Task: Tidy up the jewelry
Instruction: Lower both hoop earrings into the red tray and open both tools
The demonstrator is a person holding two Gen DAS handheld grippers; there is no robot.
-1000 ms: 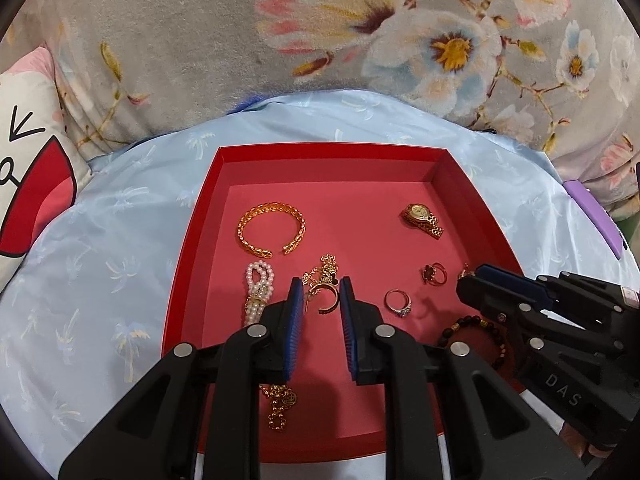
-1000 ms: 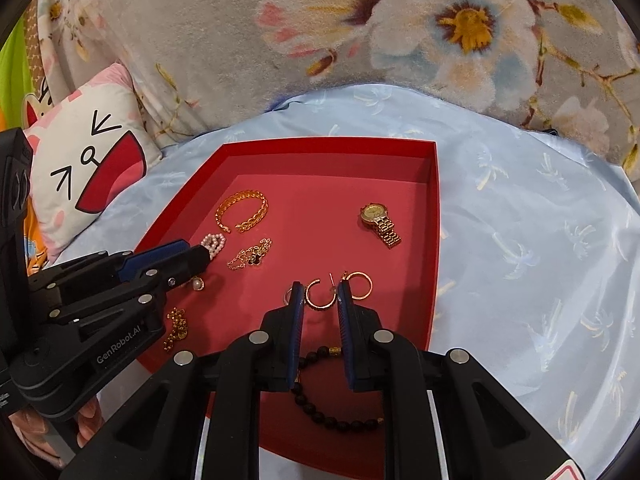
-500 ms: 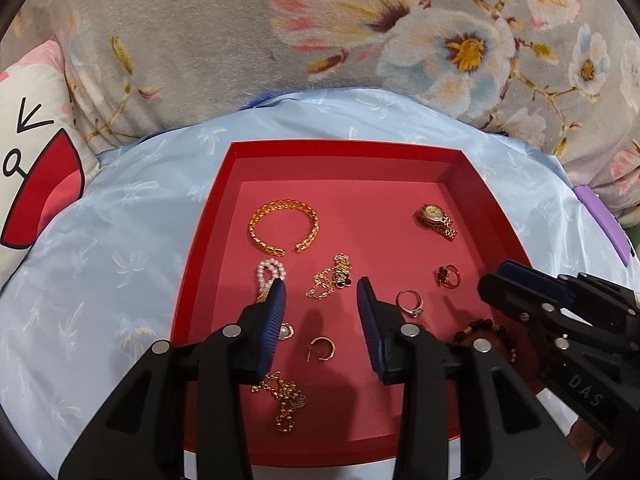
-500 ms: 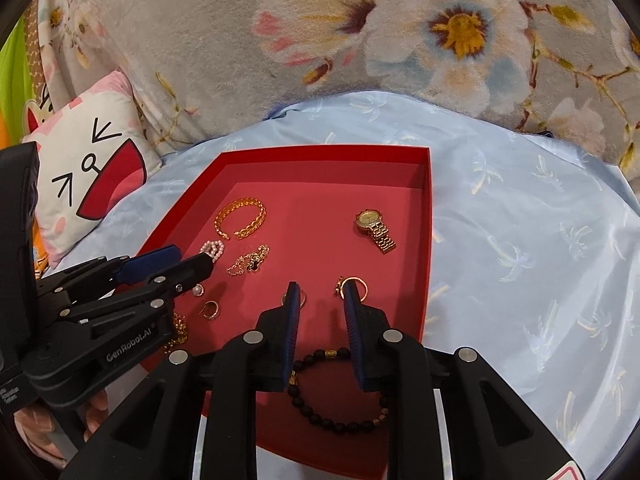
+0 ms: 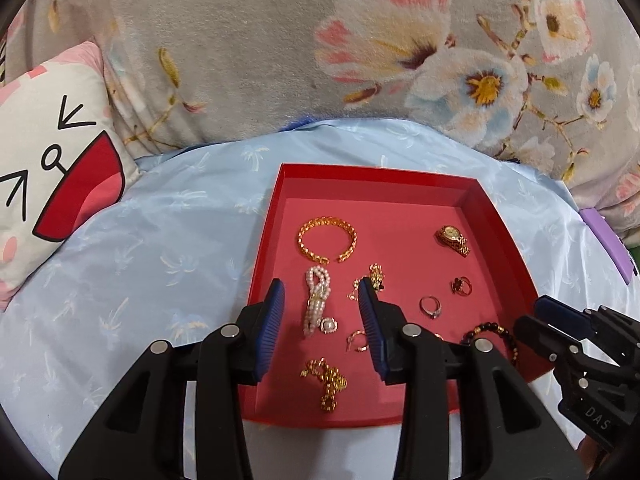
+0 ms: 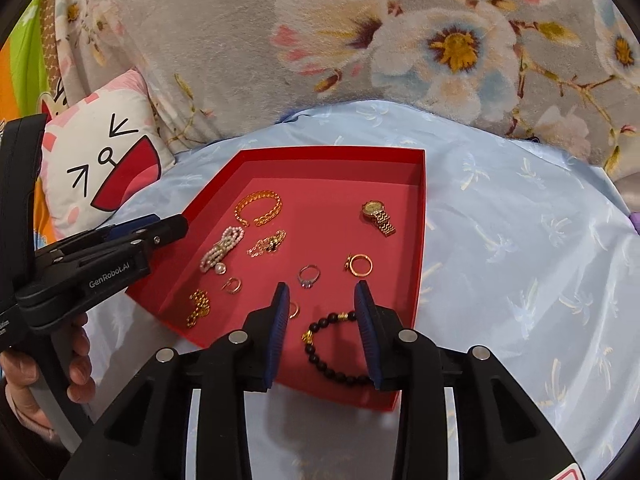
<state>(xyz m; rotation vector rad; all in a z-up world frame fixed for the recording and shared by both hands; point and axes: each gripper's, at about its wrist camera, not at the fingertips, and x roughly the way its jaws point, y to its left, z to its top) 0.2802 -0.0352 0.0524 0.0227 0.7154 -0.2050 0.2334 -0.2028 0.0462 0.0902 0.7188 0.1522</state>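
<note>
A red tray (image 5: 376,174) (image 6: 420,240) on light blue cloth holds jewelry: a gold bangle (image 5: 327,239), a pearl strand (image 5: 317,300), a gold chain (image 5: 328,382), a small hoop earring (image 5: 359,341), a gold watch (image 5: 453,239) (image 6: 378,216), a silver ring (image 6: 309,275), a gold hoop (image 6: 360,265) and a dark bead bracelet (image 6: 332,354). My left gripper (image 5: 321,294) is open and empty above the pearl strand. My right gripper (image 6: 322,296) is open and empty above the bead bracelet.
A cartoon-face pillow (image 5: 52,184) lies at the left. A grey floral blanket (image 5: 320,60) rises behind the tray. A purple object (image 5: 606,240) sits at the right edge. A hand (image 6: 60,368) holds the left gripper's handle.
Both grippers opened and let go of their hoop earrings, which now lie in the tray. Both grippers have drawn back toward the near edge; the left has shifted left.
</note>
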